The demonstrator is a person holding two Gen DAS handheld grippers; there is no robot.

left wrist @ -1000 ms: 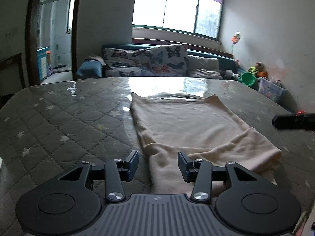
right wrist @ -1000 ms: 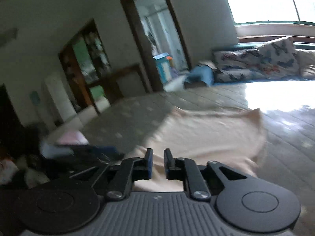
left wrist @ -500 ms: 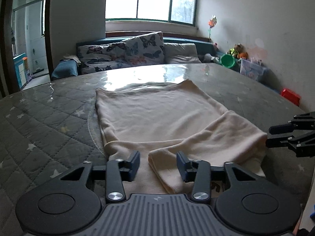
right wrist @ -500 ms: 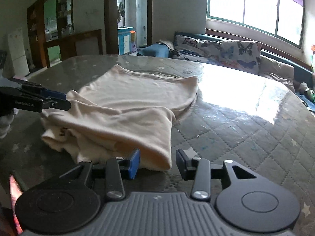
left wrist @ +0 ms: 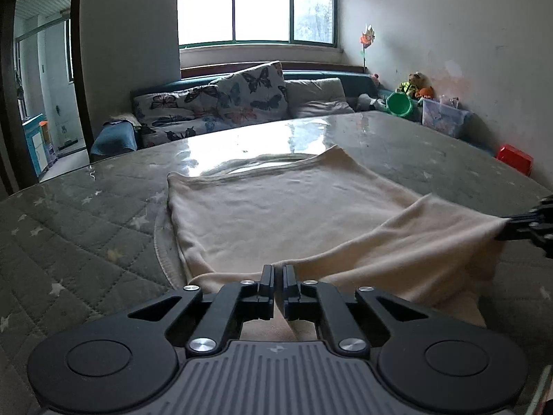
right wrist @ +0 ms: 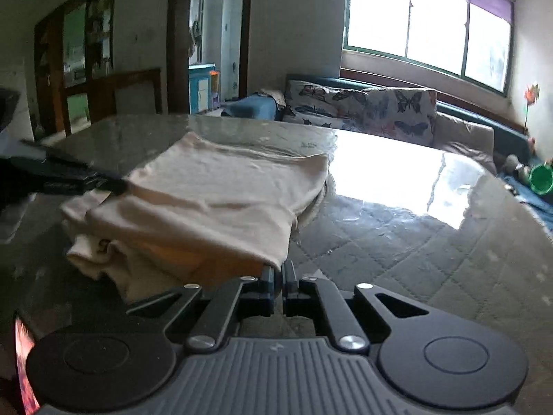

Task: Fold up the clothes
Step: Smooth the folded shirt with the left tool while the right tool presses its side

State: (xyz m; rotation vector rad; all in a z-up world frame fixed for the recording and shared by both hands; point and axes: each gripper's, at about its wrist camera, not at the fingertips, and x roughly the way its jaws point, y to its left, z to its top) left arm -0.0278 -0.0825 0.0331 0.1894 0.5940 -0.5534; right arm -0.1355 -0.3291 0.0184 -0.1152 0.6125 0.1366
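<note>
Your left gripper (left wrist: 278, 273) and right gripper (right wrist: 279, 271) each pinch the cream garment (left wrist: 276, 207); its near layers are hidden. Quilted mattress (left wrist: 86, 224) lies bare around it.

A cream garment (left wrist: 276, 204) lies on a grey quilted mattress (left wrist: 79, 228), its near part doubled over into a raised fold. The left gripper (left wrist: 278, 276) has its jaws pinched together on the fold's near edge, and the right gripper (left wrist: 528, 226) at the frame's right edge grips the fold's far corner, the cloth stretched between them. Behind the mattress are a sofa (left wrist: 311, 79) with butterfly cushions (left wrist: 255, 91), a bright window (left wrist: 255, 3) and a green bucket (left wrist: 399, 103).
</note>
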